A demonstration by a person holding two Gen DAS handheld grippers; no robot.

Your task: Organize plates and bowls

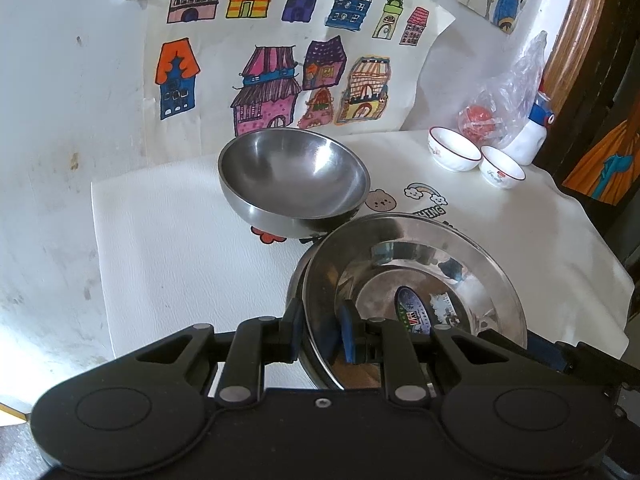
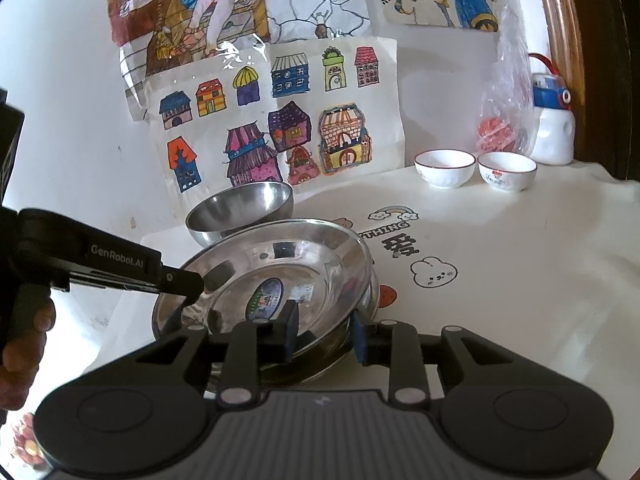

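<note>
1. Closest to the lens, the left gripper [image 1: 322, 330] pinches the near rim of the steel plate [image 1: 416, 276], its blue pads narrowed onto the thin lip with one inside and one outside
2. Right gripper [image 2: 325, 334] straddles the opposite edge of the steel plate [image 2: 264, 276]; its pads look closed against the rim, though actual contact is hard to confirm
3. That plate appears to sit on a second steel dish beneath it, on the white tablecloth [image 2: 500, 280], so a stack seems to be forming
4. Just behind the plate stands a round steel bowl [image 1: 294, 184], upright, almost touching it
5. Well beyond the plate, to its right, two small white porcelain bowls [image 2: 445, 168] with red rims sit side by side, near a plastic bag [image 2: 504, 120] and a white bottle [image 2: 554, 128]
6. Handling, as a judgement: the plate is light, rigid and polished, so it is likely to slip or swivel in a one-point pinch; grip the flat rim squarely on both sides
7. Porcelain bowls are chip-prone; take them by the rim wall and set down gently
</note>
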